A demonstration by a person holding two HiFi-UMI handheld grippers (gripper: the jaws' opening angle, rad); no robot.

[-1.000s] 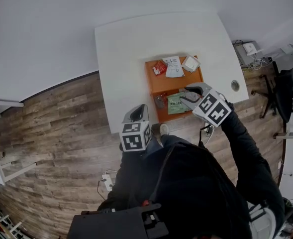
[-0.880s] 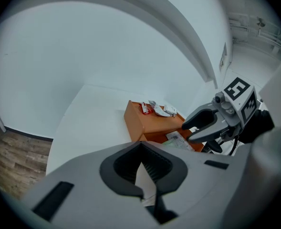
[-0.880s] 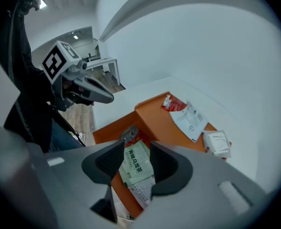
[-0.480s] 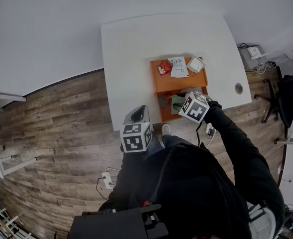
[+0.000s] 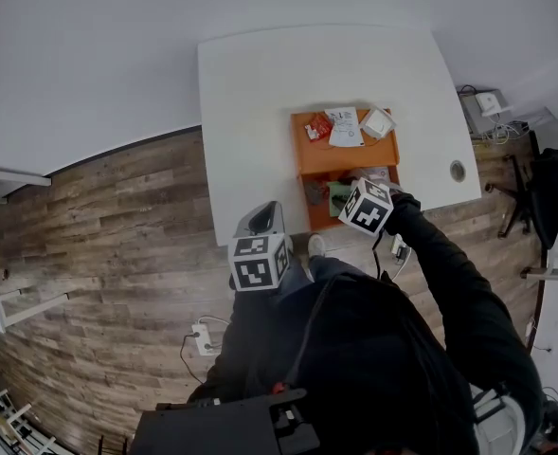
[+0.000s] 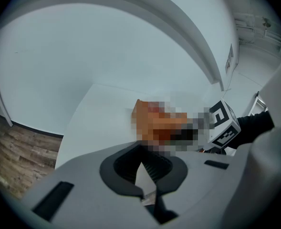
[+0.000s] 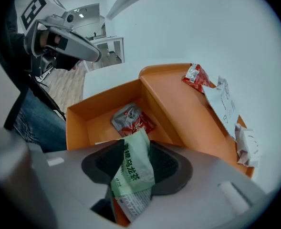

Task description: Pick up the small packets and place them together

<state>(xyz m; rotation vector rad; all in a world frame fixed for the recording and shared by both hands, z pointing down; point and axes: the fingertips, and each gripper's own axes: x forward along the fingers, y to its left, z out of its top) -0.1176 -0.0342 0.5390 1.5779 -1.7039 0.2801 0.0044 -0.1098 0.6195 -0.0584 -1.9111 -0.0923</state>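
Table point(image 5: 260, 93), white, bearing one orange tray point(image 5: 340, 164): its 12 o'clock half carries a red packet point(image 7: 196, 75), a white paper packet point(image 7: 223, 104) and a small white packet point(image 7: 245, 144); its 6 o'clock compartment, a red-and-silver packet point(image 7: 130, 119). Grippers, two: my right gripper point(image 7: 136, 171), down in that compartment, jaws just closing onto the green packet point(image 7: 132, 149) pinched upright between the pads; my left gripper point(image 6: 147, 171), at 8 o'clock of the tray, jaws together, empty. Step in hand, I judge: lifting the green packet, next to carry it toward 12 o'clock beside the three.

Dark green Chinese characters run down the green packet point(image 7: 130, 168), finer print beneath them, and none is crisp enough to read. The white packet point(image 7: 223, 104) carries small print, illegible too.
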